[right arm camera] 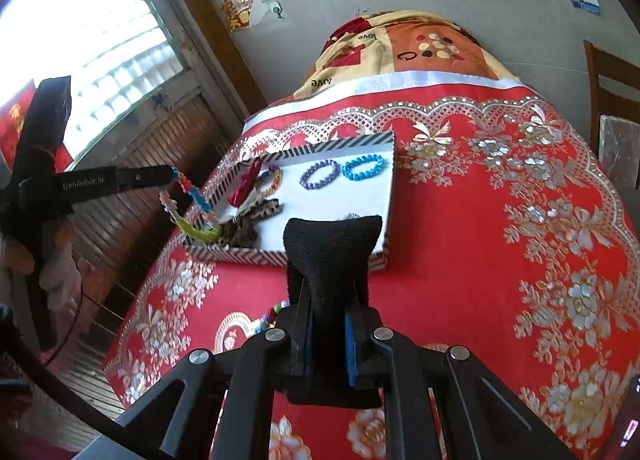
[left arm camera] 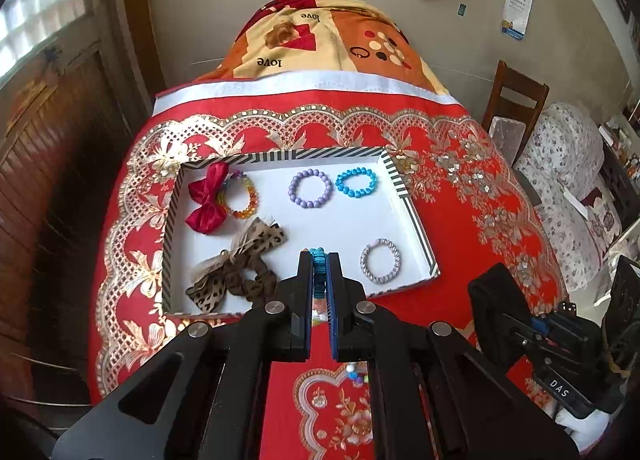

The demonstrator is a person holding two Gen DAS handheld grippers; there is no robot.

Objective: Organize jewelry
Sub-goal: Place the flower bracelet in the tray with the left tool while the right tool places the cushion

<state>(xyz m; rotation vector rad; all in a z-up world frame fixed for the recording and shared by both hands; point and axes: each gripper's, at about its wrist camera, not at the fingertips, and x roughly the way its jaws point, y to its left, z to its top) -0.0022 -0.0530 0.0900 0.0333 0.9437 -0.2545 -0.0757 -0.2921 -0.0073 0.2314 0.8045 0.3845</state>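
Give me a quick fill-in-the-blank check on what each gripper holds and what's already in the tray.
1. The left gripper is shut on a ____ bracelet.
2. The right gripper is clamped on a black ____ item.
3. In the tray, the purple bracelet lies beside a ____ bracelet.
4. The red bow overlaps the ____ bracelet.

Missing words: multicolored; fuzzy; blue; orange

"love" on blanket (left arm camera: 316, 26); "DAS", perhaps, on right tool (left arm camera: 560, 386).
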